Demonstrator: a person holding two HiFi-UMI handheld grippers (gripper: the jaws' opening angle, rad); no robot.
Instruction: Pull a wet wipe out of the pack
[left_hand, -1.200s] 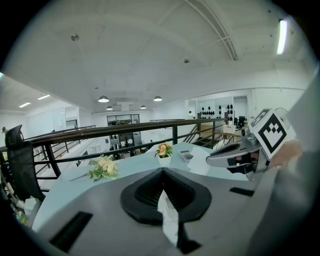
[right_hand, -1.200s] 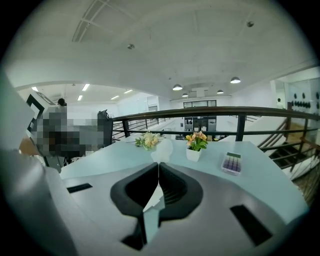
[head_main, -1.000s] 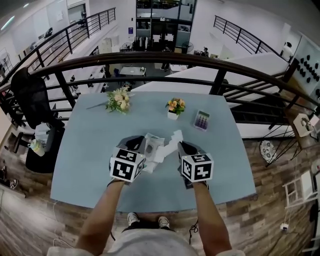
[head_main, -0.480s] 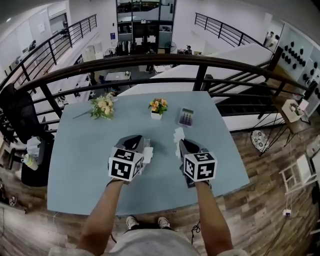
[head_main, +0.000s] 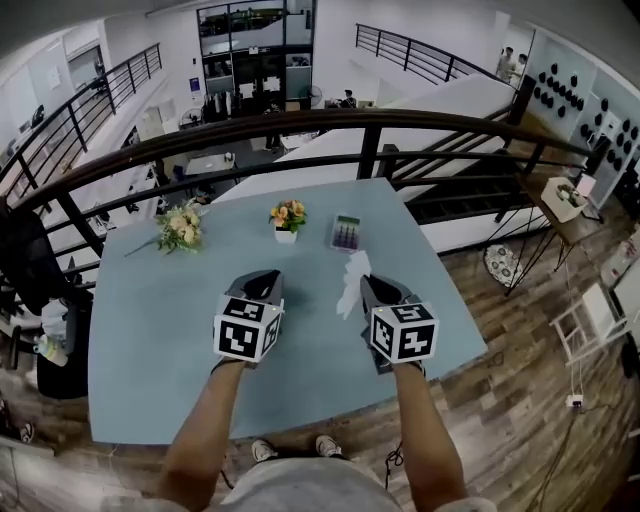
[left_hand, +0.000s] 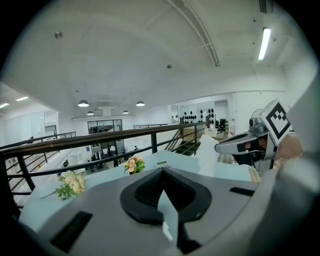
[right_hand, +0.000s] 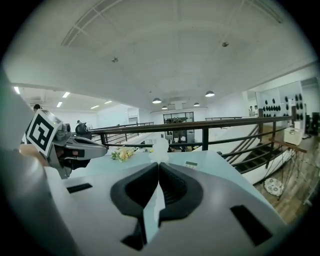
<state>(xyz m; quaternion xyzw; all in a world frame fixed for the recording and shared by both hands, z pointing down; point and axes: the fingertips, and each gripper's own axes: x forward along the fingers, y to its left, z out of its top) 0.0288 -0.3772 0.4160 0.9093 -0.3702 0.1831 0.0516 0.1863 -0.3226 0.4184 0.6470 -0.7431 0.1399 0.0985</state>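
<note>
My right gripper (head_main: 366, 283) is shut on a white wet wipe (head_main: 351, 285), which hangs crumpled off its tips above the pale blue table (head_main: 140, 340). In the right gripper view the wipe (right_hand: 160, 149) pokes up past the closed jaws of the right gripper (right_hand: 159, 164). My left gripper (head_main: 262, 281) hovers beside it on the left, jaws closed (left_hand: 161, 170). A thin pale sliver shows behind its tips; I cannot tell what it is. The wipe pack is not visible in any view; the left gripper covers the spot where it lay.
A small pot of orange flowers (head_main: 287, 215), a loose bouquet (head_main: 180, 226) and a small flat box (head_main: 346, 232) sit along the table's far side. A dark railing (head_main: 300, 125) runs just behind. The table's right edge (head_main: 455, 300) drops to wooden floor.
Both grippers have shifted right across the table. The wipe came away from the pack in the right gripper. The pack, visible before beside the left gripper, is now covered.
</note>
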